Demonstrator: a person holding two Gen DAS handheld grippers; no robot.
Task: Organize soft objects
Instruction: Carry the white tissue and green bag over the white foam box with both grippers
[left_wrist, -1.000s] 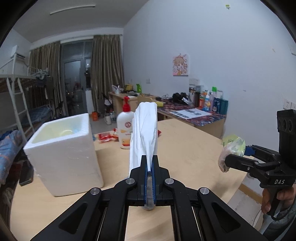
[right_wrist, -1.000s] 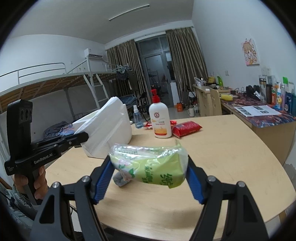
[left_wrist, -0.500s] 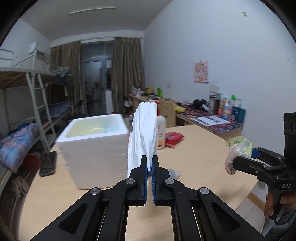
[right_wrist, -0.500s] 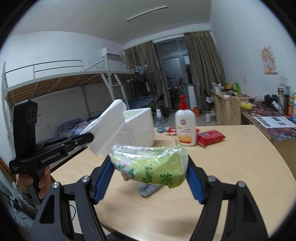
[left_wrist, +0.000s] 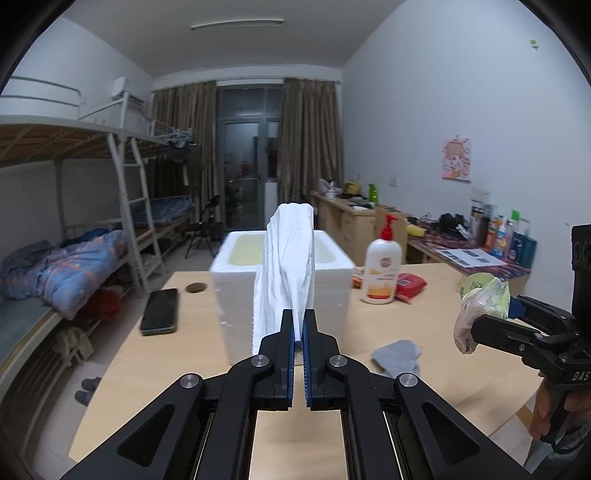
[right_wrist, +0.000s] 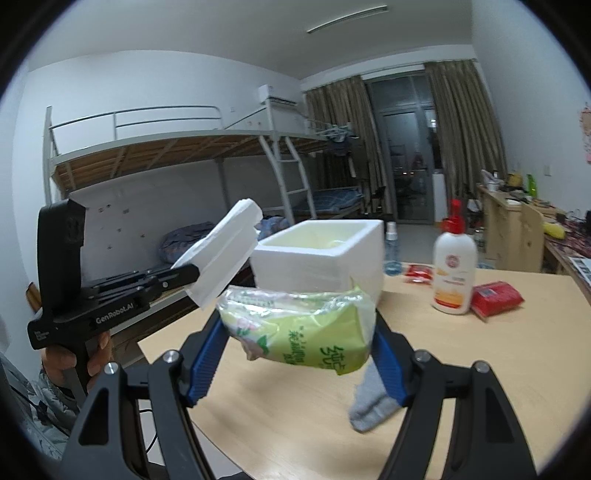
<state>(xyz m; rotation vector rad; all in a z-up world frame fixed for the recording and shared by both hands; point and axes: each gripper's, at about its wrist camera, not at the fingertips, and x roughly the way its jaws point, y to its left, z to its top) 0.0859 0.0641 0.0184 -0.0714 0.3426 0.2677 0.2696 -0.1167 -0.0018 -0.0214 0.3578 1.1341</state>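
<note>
Foam box (left_wrist: 236, 275) now centred; left hand-held gripper (left_wrist: 298, 325) "GenRobot.AI" clamps white cloth (left_wrist: 288, 266); right (right_wrist: 299, 354) grips green pack (right_wrist: 295, 328).

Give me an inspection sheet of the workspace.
Surface: light wooden table, round hole near its far left edge.
Job's things: white folded tissue stack; green plastic tissue pack; open white foam box; grey sock.
Clutter: black phone, white pump bottle, red packet.
Grippers: left hand-held gripper shut on the stack; right hand-held gripper clamps the pack.
Cables: nothing seen.
Surroundings: bunk bed, curtains.
</note>
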